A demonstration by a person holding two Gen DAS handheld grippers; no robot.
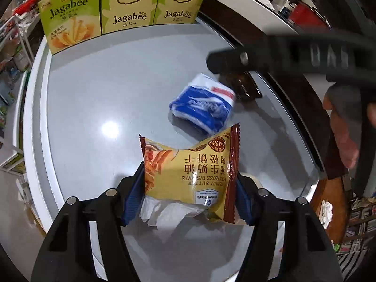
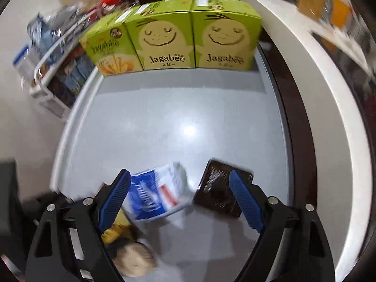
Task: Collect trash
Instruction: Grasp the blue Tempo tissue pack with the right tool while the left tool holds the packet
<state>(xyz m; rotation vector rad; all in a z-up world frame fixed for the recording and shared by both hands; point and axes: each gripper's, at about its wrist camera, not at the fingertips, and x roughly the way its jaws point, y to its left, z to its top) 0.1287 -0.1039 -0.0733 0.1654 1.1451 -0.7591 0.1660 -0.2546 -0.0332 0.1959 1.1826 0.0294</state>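
Yellow biscuit packet (image 1: 188,176) clamped in left gripper (image 1: 190,188), grey table (image 1: 105,94) open beyond

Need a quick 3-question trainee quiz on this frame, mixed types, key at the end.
1. True or false: the left gripper is clamped on the yellow biscuit packet.
2. What lies between the right gripper jaws? A) blue and white wrapper B) Jagabee box C) nothing
3. How many green Jagabee boxes stand at the far edge of the grey tabletop?

Key: 1 true; 2 A, not yet pinched, with the dark brown packet at the right jaw; 3 three.
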